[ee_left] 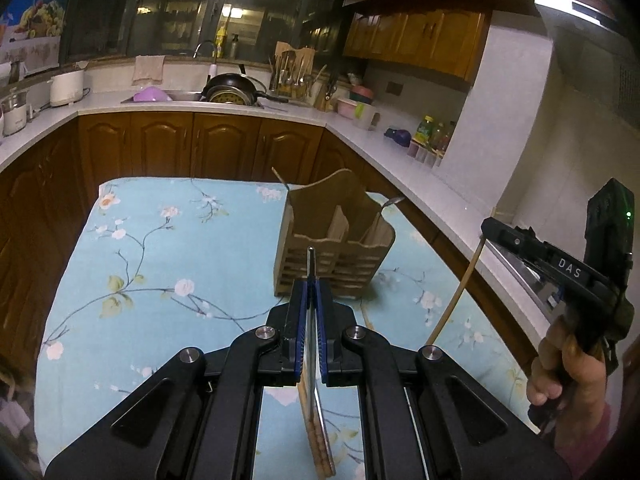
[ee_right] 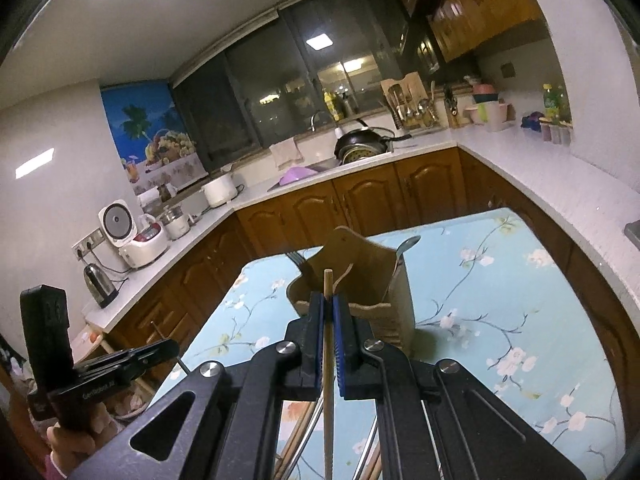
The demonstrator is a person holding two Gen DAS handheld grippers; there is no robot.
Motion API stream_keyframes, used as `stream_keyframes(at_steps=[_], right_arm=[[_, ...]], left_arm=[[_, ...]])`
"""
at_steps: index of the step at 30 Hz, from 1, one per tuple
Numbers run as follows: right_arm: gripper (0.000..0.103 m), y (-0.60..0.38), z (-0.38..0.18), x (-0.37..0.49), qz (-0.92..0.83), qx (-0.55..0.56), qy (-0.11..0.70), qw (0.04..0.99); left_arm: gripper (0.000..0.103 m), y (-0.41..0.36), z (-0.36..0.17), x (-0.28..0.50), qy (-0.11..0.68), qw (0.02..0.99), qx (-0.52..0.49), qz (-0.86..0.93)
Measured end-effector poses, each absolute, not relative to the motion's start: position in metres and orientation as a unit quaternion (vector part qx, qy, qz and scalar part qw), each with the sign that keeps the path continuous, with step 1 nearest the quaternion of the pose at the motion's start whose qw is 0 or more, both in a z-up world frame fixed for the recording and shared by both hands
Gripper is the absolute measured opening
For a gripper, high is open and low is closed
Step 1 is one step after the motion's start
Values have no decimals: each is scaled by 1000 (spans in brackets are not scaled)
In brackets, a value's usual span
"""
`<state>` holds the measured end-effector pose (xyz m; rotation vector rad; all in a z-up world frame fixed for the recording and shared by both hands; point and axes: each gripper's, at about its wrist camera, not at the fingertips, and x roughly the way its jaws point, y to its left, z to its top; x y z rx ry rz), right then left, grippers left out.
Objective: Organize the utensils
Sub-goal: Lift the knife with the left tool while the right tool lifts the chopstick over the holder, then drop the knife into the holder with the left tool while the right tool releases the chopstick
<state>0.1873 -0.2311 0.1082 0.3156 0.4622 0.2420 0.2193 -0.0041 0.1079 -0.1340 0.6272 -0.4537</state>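
A: On the flowered tablecloth (ee_left: 168, 240), right of centre, stands the wooden utensil caddy (ee_left: 334, 248): slatted front, tall arched back, dividers making narrow slots. A spoon (ee_right: 408, 246) leans out of the right-hand slot, and fork tines (ee_right: 294, 259) show at the left.

B: Tools?

A: Left gripper (ee_left: 311, 292) is pressed together on a thin flat utensil (ee_left: 311, 258), seen edge-on. Metal upper part, ridged wooden-looking handle below; knife, I'd guess, but can't confirm. Right gripper (ee_right: 328, 312) is pinching a single chopstick (ee_right: 328, 280), tip up, near the caddy. More utensils (ee_right: 304, 440) lie on the cloth beneath it.

B: Risks?

A: Both tools are near the one holder. Coming in together, they could knock each other or nudge the caddy, which looks light enough to tip. The chopstick is held low with a long free end, so it may swivel in the pads and miss a slot. The slim blade could slip likewise.
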Motion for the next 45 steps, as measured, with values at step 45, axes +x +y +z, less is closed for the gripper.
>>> stream_keyframes(at_steps=[45], right_arm=[[5, -269, 93, 309, 19, 172, 141, 975]], left_arm=[[5, -47, 103, 363, 232, 954, -90, -164]])
